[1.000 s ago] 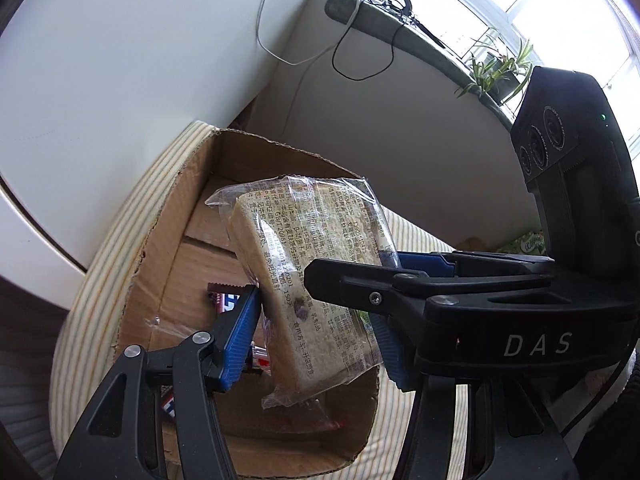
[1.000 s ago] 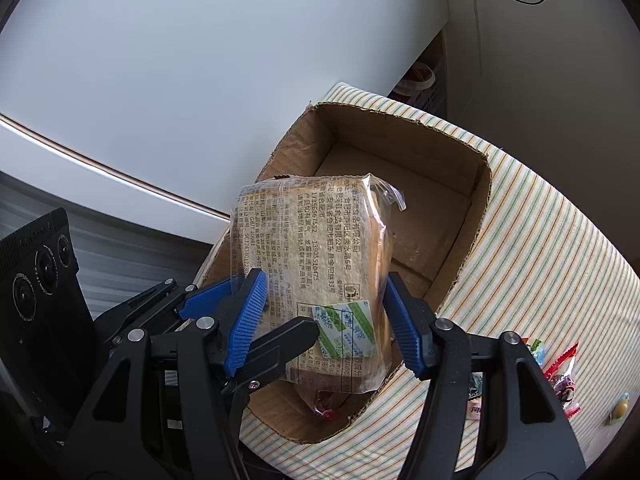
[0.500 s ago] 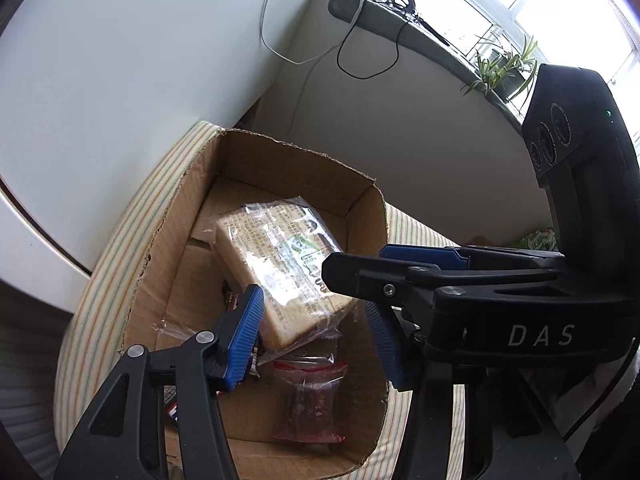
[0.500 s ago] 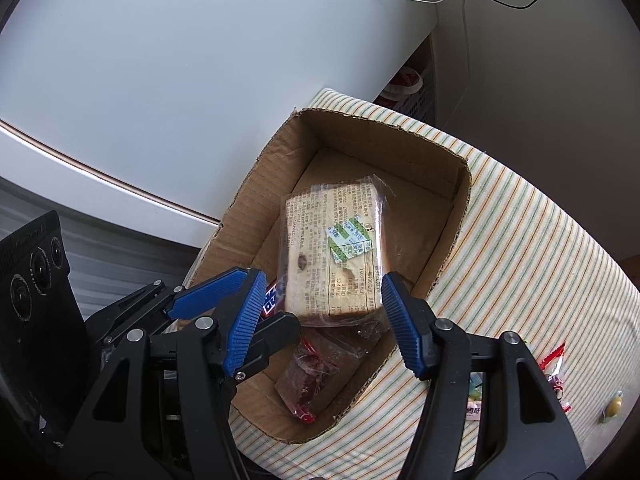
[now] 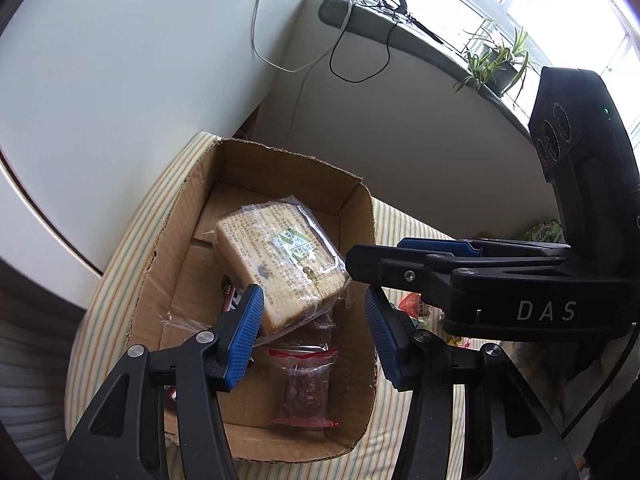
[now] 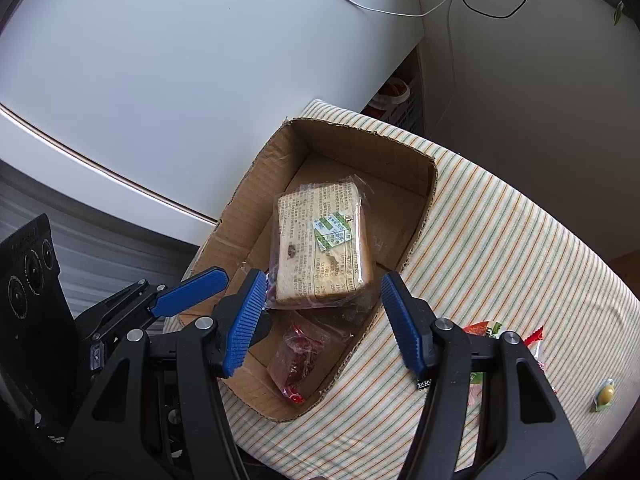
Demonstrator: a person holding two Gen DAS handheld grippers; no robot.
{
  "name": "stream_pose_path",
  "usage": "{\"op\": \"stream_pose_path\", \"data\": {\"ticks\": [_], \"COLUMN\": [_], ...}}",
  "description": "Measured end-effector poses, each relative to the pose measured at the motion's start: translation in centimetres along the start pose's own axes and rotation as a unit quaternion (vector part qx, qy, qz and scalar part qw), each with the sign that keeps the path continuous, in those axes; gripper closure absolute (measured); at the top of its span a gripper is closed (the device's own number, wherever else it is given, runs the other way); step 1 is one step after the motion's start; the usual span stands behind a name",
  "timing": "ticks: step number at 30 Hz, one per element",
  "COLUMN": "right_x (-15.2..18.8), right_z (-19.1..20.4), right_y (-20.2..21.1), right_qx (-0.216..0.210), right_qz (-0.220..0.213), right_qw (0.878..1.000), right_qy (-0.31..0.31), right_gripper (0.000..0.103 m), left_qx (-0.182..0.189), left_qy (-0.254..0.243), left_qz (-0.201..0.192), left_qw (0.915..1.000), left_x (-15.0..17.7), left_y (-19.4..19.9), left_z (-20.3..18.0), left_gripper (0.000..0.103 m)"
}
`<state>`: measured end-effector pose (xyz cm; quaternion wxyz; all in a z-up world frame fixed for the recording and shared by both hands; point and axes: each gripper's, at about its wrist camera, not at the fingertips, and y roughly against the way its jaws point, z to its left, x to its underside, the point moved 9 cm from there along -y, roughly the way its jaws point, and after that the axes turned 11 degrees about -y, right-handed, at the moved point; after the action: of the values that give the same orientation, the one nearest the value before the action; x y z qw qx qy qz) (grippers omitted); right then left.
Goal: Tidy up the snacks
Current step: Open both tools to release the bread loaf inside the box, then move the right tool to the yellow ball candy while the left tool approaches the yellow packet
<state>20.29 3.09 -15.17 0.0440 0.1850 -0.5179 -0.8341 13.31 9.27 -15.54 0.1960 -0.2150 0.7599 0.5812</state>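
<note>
A wrapped bread loaf (image 5: pixel 280 256) lies tilted inside the open cardboard box (image 5: pixel 160 264), on top of other snacks; it also shows in the right wrist view (image 6: pixel 320 248) in the box (image 6: pixel 240 216). A clear bag of red snacks (image 5: pixel 304 388) lies at the box's near end, seen too in the right wrist view (image 6: pixel 296 356). My left gripper (image 5: pixel 312 336) is open and empty above the box. My right gripper (image 6: pixel 324 324) is open and empty above the box's near end, beside the left one.
The box stands on a striped cloth (image 6: pixel 500 264). Several loose snack packets (image 6: pixel 484 332) and a small wrapped sweet (image 6: pixel 606 394) lie on the cloth to the right. A white wall panel (image 6: pixel 180 80) is behind the box. Cables hang from the windowsill (image 5: pixel 360 60).
Both grippers held the bread loaf above the box a second ago. They let go, the loaf dropped into the box, and both grippers have pulled up and back.
</note>
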Motion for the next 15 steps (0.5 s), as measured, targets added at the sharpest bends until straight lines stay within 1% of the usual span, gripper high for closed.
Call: {"op": "stream_pose_path", "data": {"ticks": [6,7,8,9,11,15], "right_x": [0.4,0.5,0.6,0.6,0.8,1.5], "right_z": [-1.5,-1.9,-2.4,-2.9,-4.3,-7.6], "right_y": [2.4,2.9,3.6,4.3,5.7,7.9], "right_qx": [0.014,0.019,0.023,0.028,0.039,0.059], "right_qz": [-0.022,-0.028,-0.036,-0.046,-0.064,-0.075], "right_qw": [1.0,0.999,0.999,0.999,0.997,0.995], "right_qy": [0.0,-0.001,-0.002,-0.003,-0.008,-0.031], "right_gripper": [0.04,0.036,0.03,0.028,0.026,0.026], "left_qx": [-0.012,-0.013,-0.014,-0.016,-0.021,-0.019], "left_qy": [-0.015,-0.018,-0.021,-0.024,-0.033,-0.05], "left_qz": [-0.002,-0.002,-0.002,-0.003,-0.002,0.0], "left_qw": [0.9998,0.9997,0.9997,0.9996,0.9993,0.9985], "left_x": [0.1,0.2,0.2,0.3,0.5,0.9], "left_y": [0.8,0.9,1.0,1.1,1.2,1.3], "left_z": [-0.8,-1.0,-1.2,-1.3,-1.7,-2.9], "left_gripper": [0.052,0.052,0.052,0.052,0.052,0.052]}}
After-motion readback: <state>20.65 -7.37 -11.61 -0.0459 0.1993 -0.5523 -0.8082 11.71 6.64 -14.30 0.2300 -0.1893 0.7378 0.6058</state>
